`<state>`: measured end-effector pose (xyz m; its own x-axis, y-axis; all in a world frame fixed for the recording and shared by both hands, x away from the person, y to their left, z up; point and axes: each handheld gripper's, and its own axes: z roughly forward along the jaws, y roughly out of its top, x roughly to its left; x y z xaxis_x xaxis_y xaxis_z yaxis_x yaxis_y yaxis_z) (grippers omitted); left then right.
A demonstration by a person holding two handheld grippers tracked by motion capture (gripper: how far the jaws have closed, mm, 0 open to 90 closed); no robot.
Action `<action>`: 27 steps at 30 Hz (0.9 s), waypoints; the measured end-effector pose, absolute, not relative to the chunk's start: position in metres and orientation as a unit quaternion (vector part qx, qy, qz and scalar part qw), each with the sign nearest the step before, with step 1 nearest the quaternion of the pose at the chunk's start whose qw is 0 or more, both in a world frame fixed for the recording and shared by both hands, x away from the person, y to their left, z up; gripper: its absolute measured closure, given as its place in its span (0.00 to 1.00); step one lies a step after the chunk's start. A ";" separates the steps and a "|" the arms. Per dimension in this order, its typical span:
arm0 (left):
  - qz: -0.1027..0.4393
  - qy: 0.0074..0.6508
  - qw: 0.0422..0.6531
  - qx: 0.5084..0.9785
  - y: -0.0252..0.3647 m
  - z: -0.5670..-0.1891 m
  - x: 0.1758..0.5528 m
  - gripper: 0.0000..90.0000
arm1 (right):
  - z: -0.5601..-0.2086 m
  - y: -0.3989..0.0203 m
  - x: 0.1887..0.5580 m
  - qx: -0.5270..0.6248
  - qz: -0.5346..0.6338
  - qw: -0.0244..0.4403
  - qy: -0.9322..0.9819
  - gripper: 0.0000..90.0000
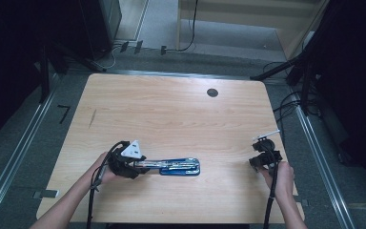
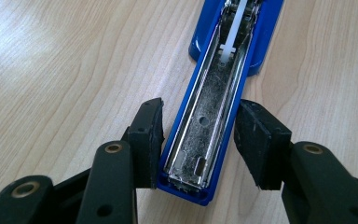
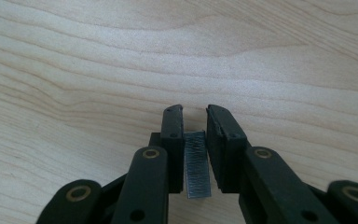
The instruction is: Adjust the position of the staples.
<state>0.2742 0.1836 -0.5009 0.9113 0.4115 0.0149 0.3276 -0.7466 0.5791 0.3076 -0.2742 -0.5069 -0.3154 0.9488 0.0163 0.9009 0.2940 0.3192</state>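
Observation:
A blue stapler (image 1: 178, 167) lies opened out flat on the wooden table (image 1: 171, 114), its empty metal magazine (image 2: 205, 121) facing up. My left gripper (image 1: 143, 164) (image 2: 200, 106) is shut on the stapler's near end, one pad on each blue side. At the table's right, my right gripper (image 1: 256, 161) (image 3: 195, 112) points down at the wood. A short grey strip of staples (image 3: 197, 163) stands between its pads, which press on both sides of it. The strip rests on or just over the tabletop; I cannot tell which.
A dark round cable hole (image 1: 212, 92) sits near the table's far edge. A thin dark mark (image 1: 92, 118) lies at the left. Metal rails (image 1: 24, 148) and cables (image 1: 286, 102) run along the floor on both sides.

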 end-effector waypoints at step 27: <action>0.069 0.197 0.296 0.932 0.183 -0.501 0.275 0.59 | -0.489 -0.255 0.302 0.510 0.169 0.097 0.838 0.89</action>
